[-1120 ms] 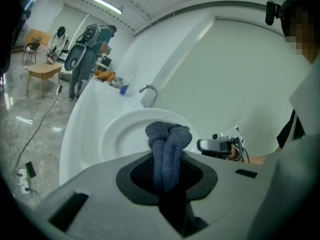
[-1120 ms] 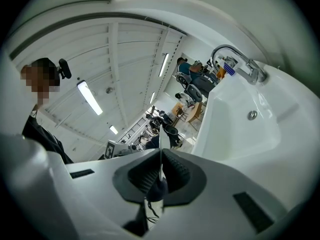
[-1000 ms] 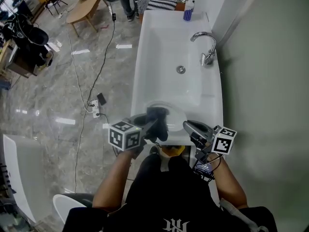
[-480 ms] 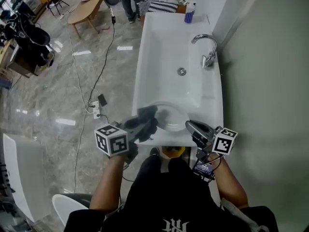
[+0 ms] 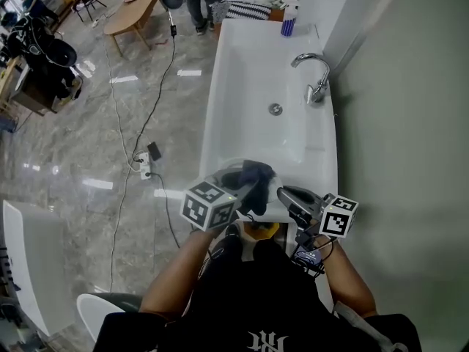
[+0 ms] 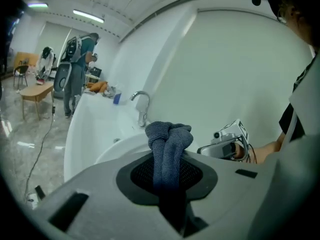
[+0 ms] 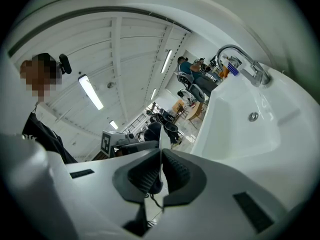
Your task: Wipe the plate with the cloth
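Looking down over the white sink (image 5: 253, 72), we started at its left, where a black cable (image 5: 157, 86) ran along the marble floor (image 5: 73, 145) to a power strip (image 5: 146, 166) lying just off the sink's left side.

At the sink's near left corner our left gripper (image 5: 248, 191) reached in over the rim, with its marker cube (image 5: 211, 205) toward us. Its jaws were clenched on the dark blue cloth (image 5: 256, 174). In the left gripper view the bunched fabric stood between the pads and rose past their tips in a knotted fold. The cloth lay against the white plate (image 5: 226, 174), which was over the near end of the sink, short of the bowl. We could not tell whether the plate rested on the sink there.

At the sink's near right corner our right gripper (image 5: 284, 193) was clamped on the plate's rim. The right gripper view showed that rim edge-on, a thin white line pinched between the closed pads.

Farther along the sink's right edge stood the chrome faucet (image 5: 311, 70), its spout bent over the bowl. The drain (image 5: 275, 109) sat just left of it in the bowl's floor. On the far right corner of the sink stood a blue container (image 5: 287, 24).
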The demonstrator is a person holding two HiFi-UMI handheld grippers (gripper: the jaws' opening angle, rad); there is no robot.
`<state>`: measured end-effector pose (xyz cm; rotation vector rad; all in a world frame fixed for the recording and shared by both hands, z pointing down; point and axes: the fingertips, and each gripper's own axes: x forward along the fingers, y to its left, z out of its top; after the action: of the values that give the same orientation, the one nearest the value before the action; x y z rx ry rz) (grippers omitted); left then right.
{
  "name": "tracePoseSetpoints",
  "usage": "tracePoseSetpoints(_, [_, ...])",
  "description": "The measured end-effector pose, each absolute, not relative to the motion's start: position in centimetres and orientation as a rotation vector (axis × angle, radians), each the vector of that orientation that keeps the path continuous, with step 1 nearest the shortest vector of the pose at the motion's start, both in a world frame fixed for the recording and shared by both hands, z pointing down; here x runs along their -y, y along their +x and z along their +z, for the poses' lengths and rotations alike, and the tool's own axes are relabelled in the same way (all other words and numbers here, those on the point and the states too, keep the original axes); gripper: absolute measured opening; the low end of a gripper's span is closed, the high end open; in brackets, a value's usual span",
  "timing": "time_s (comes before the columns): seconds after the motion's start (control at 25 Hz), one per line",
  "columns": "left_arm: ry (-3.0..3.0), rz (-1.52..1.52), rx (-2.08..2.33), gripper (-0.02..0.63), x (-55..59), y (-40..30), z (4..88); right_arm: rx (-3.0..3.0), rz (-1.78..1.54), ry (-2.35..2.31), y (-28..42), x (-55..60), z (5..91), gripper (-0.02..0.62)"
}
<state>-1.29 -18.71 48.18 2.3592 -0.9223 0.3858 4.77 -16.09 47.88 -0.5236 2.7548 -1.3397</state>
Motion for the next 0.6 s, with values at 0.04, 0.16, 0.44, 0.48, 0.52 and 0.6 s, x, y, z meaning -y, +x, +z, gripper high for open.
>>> tracePoseSetpoints(0.04, [2.353,0.405,0.945,0.063,18.8,-1.9,48.5,-2.752,-1.343,-0.518,4.8,16.0,47.9,0.012])
tracePoseSetpoints(0.16, [2.326,0.459,1.025,0.063,19.2,-4.4,49.4,-2.743,-1.352,-0.501,4.7,15.9,47.9,0.012])
tracePoseSetpoints(0.44, [2.201,0.479,1.186,0.063,19.5,-11.3,51.0,-2.723,-1.361,-0.464,4.5,15.9,47.4,0.012])
tracePoseSetpoints(0.48, [2.181,0.482,1.207,0.063,19.5,-12.3,51.2,-2.723,-1.362,-0.47,4.6,16.0,47.5,0.012])
tracePoseSetpoints(0.52, [2.161,0.48,1.227,0.063,19.4,-13.3,51.5,-2.724,-1.364,-0.479,4.7,16.1,47.6,0.012])
tracePoseSetpoints(0.6, [2.139,0.422,1.241,0.063,19.0,-14.4,50.9,-2.724,-1.373,-0.512,5.0,16.3,48.1,0.011])
